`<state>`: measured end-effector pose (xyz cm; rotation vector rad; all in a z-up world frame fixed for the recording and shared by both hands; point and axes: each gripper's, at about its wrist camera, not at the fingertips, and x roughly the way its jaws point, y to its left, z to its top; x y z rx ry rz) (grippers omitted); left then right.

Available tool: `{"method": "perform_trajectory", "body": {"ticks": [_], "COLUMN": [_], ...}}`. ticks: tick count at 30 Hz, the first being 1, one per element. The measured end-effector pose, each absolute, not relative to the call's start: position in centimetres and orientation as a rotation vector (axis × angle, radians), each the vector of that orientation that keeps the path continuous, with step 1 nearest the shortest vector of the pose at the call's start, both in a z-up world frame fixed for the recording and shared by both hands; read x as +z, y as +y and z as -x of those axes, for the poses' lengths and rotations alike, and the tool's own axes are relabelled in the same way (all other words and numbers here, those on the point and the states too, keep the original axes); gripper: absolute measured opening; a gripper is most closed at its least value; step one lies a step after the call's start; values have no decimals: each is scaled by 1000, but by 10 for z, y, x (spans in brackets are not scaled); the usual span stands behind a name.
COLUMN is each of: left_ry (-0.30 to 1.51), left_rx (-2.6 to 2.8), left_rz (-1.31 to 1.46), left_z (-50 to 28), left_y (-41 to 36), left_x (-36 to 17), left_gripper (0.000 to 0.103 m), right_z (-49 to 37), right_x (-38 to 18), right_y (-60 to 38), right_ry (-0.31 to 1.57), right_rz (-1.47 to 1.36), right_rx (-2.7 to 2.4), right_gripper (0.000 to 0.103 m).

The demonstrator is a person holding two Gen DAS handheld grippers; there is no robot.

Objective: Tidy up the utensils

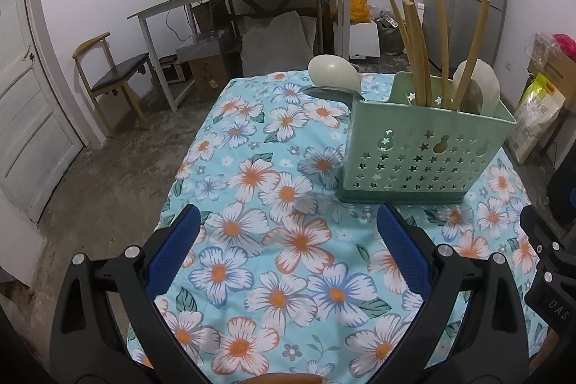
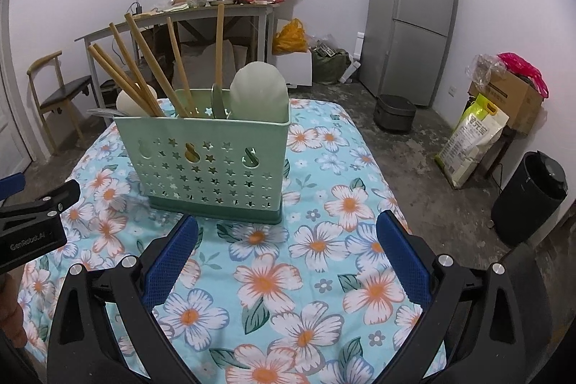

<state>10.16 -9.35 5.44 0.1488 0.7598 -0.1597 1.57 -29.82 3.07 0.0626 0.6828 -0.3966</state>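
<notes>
Mint-green perforated plastic, star holes all over it: that's the upright utensil caddy (image 2: pixel 201 164), standing on the turquoise floral tablecloth (image 2: pixel 316 279) toward the far half of the table. Tan bamboo chopsticks (image 2: pixel 144 67) lean fanned out of it, and a pale white rounded plastic spoon head (image 2: pixel 257 89) pokes up at the caddy's right end with a grey-green utensil (image 2: pixel 217 101) beside it.

The left gripper (image 1: pixel 288 251) hovers low over bare cloth, blue-padded fingers spread wide, nothing between them. The right gripper (image 2: pixel 287 251) is the same, parted and empty, and it sits near the caddy's front base, not touching.

Behind the caddy, a white egg-shaped spoon bowl (image 1: pixel 333 71) and a dark metal ladle-like piece (image 1: pixel 329 92) lie on the table, seemingly the last loose items. They look to be against the caddy's back corner, though I can't tell if they touch.

Here's the danger, as I judge it. That caddy is tall, light and top-heavy with long sticks leaning one way. Reaching over or around it could snag a chopstick and tip the whole thing. The loose pieces look smooth and curved, so a pinch on the rounded bowl may squirt it off the far table edge. And the cloth is soft; a dragging finger could bunch it and shift the caddy.
</notes>
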Motion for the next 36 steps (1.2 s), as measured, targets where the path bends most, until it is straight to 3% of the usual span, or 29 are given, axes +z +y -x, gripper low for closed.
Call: {"method": "perform_trajectory", "body": {"ticks": [36], "left_ry": [786], "left_rx": [-62], "left_rz": [-124], "left_z": [-113], "left_y": [-75], "left_x": [50], "left_gripper": [95], "right_z": [-21], "right_x": [20], "right_y": [-313], "right_ry": [714], "right_rz": [-104], "right_rx": [-451], "right_gripper": [96]}}
